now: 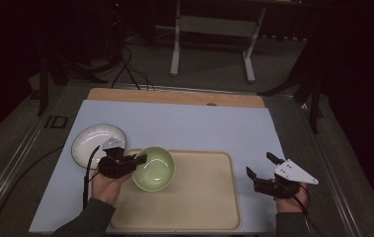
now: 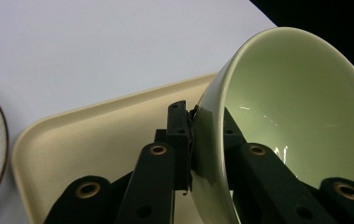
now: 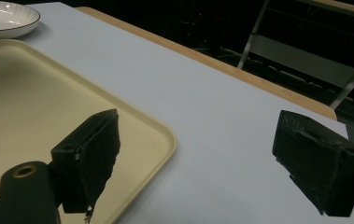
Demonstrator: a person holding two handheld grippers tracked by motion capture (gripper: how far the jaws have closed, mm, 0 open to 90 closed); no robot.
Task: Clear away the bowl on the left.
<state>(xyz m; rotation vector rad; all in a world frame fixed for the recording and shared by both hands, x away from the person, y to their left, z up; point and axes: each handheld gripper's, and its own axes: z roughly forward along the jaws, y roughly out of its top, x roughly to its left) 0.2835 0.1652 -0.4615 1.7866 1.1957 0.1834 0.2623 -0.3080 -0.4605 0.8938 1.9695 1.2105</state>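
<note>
Over the near left part of the beige tray (image 1: pixel 199 197), my left tool (image 1: pixel 137 161) is clamped on the rim of the green bowl (image 1: pixel 156 168): one jaw presses the outer wall, the other sits inside the bowl, as the left gripper view shows. I hold the bowl (image 2: pixel 300 116) tilted, its opening turned up and toward the right side of the surface (image 1: pixel 184 126); whether its base touches the tray (image 2: pixel 95 126) I cannot tell. Just beyond my left hand (image 1: pixel 106 186), the white plate (image 1: pixel 88 140) lies on the surface beside the tray's far left corner, its edge meeting the tray's rim or just short of it. My right tool (image 1: pixel 261 166) hangs off the tray's right edge, near the surface's near right corner, its jaws spread wide with nothing between them. From the right gripper view, one jaw stands over the tray's far right corner (image 3: pixel 48 93), the other over the bare pale-blue surface (image 3: pixel 212 116), with the plate (image 3: pixel 6 18) far off at the upper left
</note>
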